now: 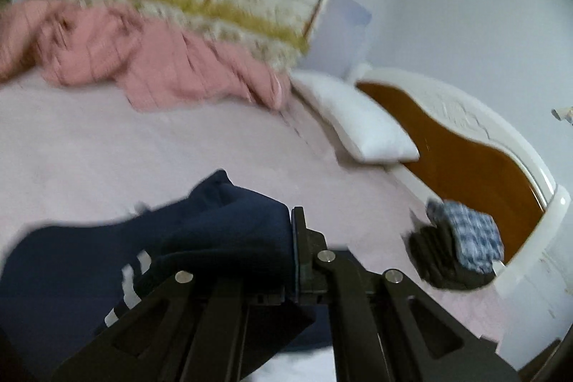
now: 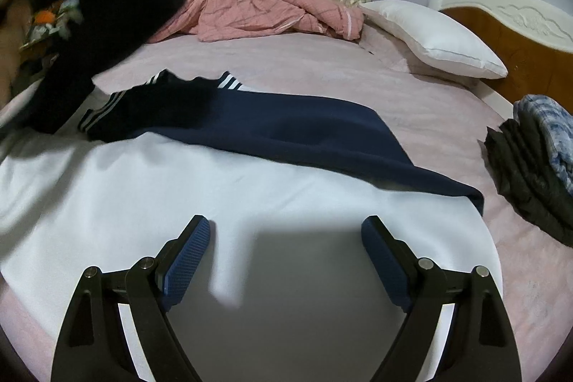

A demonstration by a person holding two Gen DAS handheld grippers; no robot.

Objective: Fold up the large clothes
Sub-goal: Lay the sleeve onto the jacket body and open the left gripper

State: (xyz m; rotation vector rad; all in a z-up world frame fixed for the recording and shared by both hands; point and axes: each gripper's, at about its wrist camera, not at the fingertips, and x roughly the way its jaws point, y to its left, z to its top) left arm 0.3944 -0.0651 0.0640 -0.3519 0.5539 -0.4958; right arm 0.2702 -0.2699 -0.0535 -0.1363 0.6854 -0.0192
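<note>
On the pink-sheeted bed [image 2: 304, 59], the navy white-striped garment [image 2: 286, 131] stretches from far left to near right; the left gripper [image 1: 293, 256] pinches its bunched end, the right gripper [image 2: 286, 249] spread empty nearby.

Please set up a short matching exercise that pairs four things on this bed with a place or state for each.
Things:
1. navy garment
2. pink blanket
3. white pillow
4. folded stack

Places or states:
A. crumpled below the curtain
B. beside the wooden headboard
C. clamped in the left gripper
D. at the bed's right edge, plaid piece on top

Pairs: 1-C, 2-A, 3-B, 4-D
</note>
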